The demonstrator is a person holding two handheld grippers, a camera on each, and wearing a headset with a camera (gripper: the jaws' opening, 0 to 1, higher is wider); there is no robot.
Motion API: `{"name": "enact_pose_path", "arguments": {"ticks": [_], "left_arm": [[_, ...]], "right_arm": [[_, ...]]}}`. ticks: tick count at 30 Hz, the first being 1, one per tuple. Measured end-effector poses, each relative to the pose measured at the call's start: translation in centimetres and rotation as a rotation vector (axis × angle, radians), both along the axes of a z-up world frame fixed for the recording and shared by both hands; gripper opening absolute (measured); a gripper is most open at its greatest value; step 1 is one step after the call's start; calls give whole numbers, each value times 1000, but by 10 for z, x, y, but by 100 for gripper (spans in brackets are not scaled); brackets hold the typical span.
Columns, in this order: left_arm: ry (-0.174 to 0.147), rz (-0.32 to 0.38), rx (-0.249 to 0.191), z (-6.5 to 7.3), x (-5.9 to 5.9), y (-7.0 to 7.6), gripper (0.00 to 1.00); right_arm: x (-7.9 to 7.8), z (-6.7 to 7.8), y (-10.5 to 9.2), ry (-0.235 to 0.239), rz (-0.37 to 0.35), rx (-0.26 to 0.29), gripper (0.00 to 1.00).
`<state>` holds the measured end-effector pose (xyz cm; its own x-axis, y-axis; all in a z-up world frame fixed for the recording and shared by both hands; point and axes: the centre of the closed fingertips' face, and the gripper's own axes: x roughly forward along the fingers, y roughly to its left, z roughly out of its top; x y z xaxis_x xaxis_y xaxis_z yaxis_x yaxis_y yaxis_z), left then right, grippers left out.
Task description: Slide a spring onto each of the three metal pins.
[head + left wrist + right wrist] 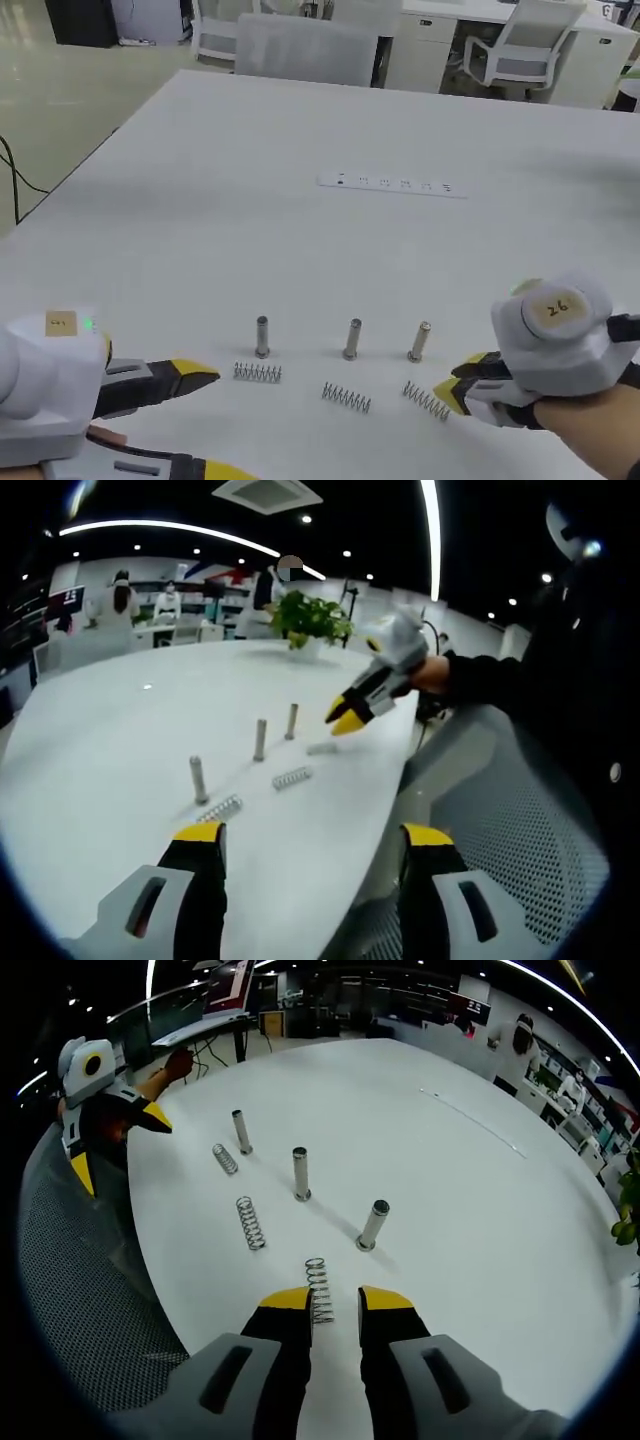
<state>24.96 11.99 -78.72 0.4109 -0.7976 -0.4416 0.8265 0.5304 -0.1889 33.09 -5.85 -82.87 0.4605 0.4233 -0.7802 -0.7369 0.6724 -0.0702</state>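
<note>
Office room, white table (300, 230), pale chairs (305, 48) beyond its far edge. Power strip (392, 185) lies flat, well back from the work.

Three metal pins stand in a row near the front edge: left pin (262, 337), middle pin (353, 340), right pin (420, 342). All bare.

One spring lies flat on the table just in front of each pin, none threaded: left spring (257, 372), middle spring (346, 397), right spring (426, 400).

Left gripper (212, 425) comes in low from the left, upper tip just beside the left spring, apart from it. Its own view shows the jaws spread wide, nothing between them.

Right gripper (335, 1300) sits at the right spring (318, 1290). Jaws are parted narrowly and straddle the spring's near end; a gap shows on each side, so not clamped. In the same view, right pin (372, 1225) stands just past the tips, and the left gripper (120, 1150) shows at the far left.
</note>
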Motion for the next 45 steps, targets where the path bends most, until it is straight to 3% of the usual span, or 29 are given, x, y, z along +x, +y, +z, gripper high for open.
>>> {"name": "enact_pose_path", "arguments": {"ticks": [11,16,23,28,29,33,45], "left_arm": [[-1,-6,9,-1,-1,0,65],[0,-6,13,-1,-1,0,64],[1,-5,16,-2,-1,0,64],[1,-2,15,-2,-1,1,64],[1,-1,15,-2,-1,1,63],[3,-1,14,-2,-1,1,63],[9,-12,27,-4,-3,0,63]], "right_arm": [[-15,-17,-1,69,38,-38,24],[-14,-20,-6,63,45,-70,26],[-18,-31,-13,99,53,-106,25],[-21,-37,-15,130,54,-112,25],[-22,-36,-13,133,46,-88,24],[-22,-37,-14,153,30,-75,24],[-23,-37,-13,148,33,-74,23]]}}
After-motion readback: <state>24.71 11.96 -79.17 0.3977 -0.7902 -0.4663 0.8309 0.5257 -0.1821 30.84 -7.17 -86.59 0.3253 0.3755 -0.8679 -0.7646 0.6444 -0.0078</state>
